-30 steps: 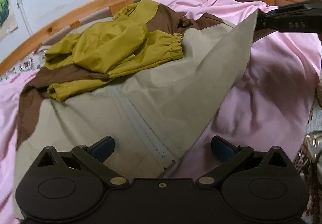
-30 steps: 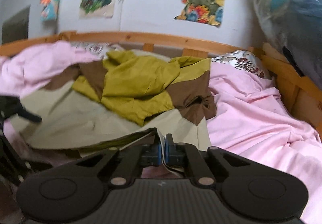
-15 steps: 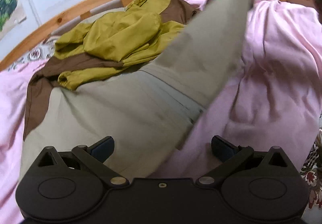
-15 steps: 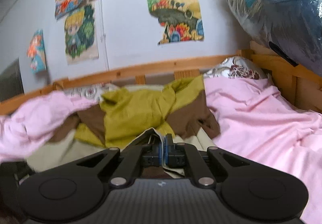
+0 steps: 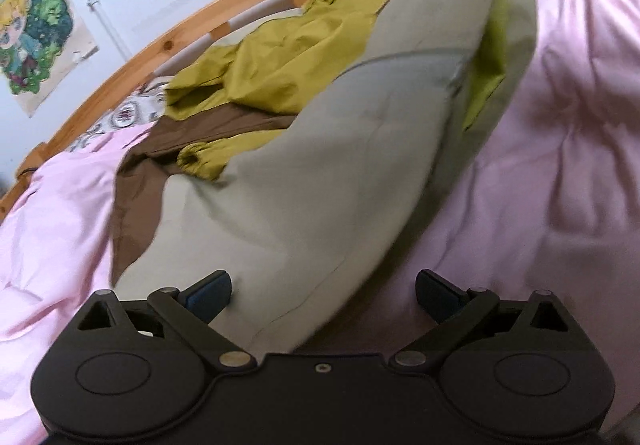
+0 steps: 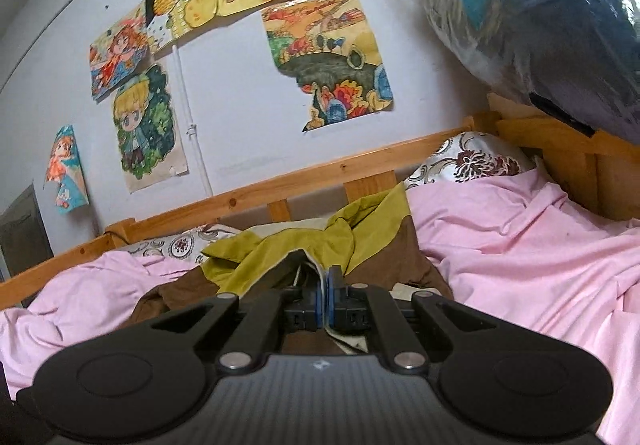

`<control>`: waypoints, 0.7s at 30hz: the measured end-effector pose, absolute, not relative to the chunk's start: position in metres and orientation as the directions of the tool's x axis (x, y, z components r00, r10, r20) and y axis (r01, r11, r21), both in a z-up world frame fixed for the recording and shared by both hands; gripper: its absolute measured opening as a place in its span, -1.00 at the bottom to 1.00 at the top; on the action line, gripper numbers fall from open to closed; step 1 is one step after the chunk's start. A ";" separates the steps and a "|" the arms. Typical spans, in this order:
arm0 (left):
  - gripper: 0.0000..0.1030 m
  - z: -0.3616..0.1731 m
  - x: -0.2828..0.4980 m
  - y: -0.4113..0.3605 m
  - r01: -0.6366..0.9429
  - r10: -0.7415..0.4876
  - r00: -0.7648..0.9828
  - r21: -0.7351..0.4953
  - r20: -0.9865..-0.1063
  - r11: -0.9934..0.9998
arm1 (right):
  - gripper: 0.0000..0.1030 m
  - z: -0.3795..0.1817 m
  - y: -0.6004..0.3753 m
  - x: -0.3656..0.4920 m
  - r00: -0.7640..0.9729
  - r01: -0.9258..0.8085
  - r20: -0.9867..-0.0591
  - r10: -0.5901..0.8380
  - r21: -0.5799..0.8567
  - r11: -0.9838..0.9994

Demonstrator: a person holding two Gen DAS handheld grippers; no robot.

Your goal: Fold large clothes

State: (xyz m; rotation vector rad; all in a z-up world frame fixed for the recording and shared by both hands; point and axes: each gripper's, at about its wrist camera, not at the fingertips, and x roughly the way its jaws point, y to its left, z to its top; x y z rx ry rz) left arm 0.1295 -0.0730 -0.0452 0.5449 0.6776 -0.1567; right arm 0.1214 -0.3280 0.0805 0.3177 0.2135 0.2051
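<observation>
two grippers work over one large jacket (image 5: 320, 165), a beige, olive and brown garment spread across a pink bedsheet (image 5: 560, 165). the left gripper (image 5: 323, 291) is released, its blue-padded fingers (image 5: 208, 291) spread wide apart, hovering just above the near beige hem with nothing between them. the left pad sits over the beige cloth, the right one over the sheet beside it.

the right gripper (image 6: 327, 295) is clenched, its blue pads pressed together on a thin fold of the jacket's edge, where pale lining and a strip of olive fabric (image 6: 256, 269) show just ahead of the fingertips. in the left wrist view the beige panel rises from the bed in a tall, tilted sheet toward the upper right, its olive inner face (image 5: 486, 77) showing along the lifted edge; the top of that panel runs out of the picture, so the grip itself is not seen there.

the olive sleeves (image 5: 280, 73) lie bunched on the far part of the jacket, one elastic cuff (image 5: 196, 161) resting on the brown band. behind runs a wooden bed rail (image 6: 280, 181), a patterned pillow (image 6: 472, 161), and a wall hung with coloured drawings (image 6: 328, 61).
</observation>
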 end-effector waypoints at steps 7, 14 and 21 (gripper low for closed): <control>0.75 -0.048 0.130 -0.062 0.185 0.174 0.811 0.527 -0.559 0.829 | -0.93 0.079 -0.331 0.119 0.956 -0.170 -0.173 0.237 0.333 0.928; 0.47 -0.045 0.114 -0.032 0.076 0.278 0.850 0.625 -0.448 0.777 | -0.92 0.074 -0.333 0.115 0.963 -0.132 -0.184 0.198 0.320 0.938; -0.73 -0.029 0.104 -0.004 0.047 0.284 0.831 0.569 -0.478 0.821 | -0.93 0.071 -0.333 0.107 0.966 -0.086 -0.208 0.151 0.294 0.952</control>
